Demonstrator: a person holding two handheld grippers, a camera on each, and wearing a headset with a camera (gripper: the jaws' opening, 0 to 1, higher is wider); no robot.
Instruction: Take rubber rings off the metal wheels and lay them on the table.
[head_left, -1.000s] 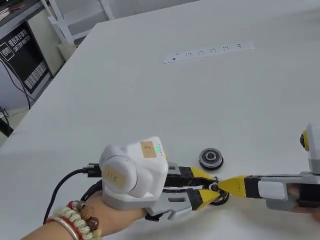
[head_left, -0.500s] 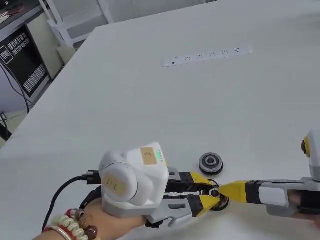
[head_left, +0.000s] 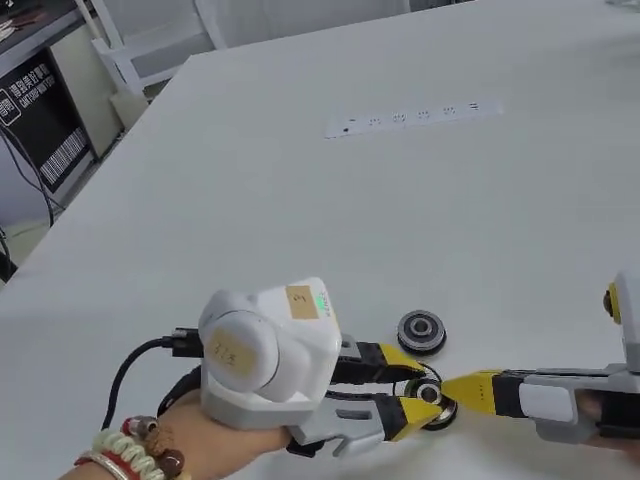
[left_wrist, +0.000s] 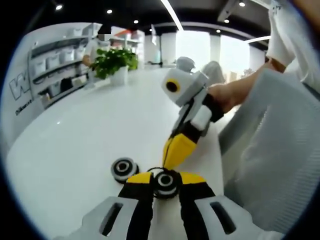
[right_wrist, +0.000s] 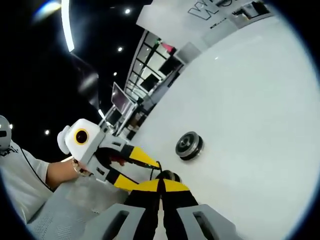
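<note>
Left gripper (head_left: 420, 388): clamped on a metal wheel (head_left: 438, 406) over the white worktop (head_left: 330, 220) | Right gripper (head_left: 452, 388): jaws pressed together, pinching that wheel's thin black rubber ring (right_wrist: 157, 168) | second wheel (head_left: 421, 331): lying flat just beside them

White tabletop (head_left: 300, 200), power strip (head_left: 412, 117) far centre. White rack (head_left: 150, 45), dark labelled cabinet (head_left: 45, 120) far left. Ceiling spotlights (left_wrist: 136, 21) overhead.
</note>
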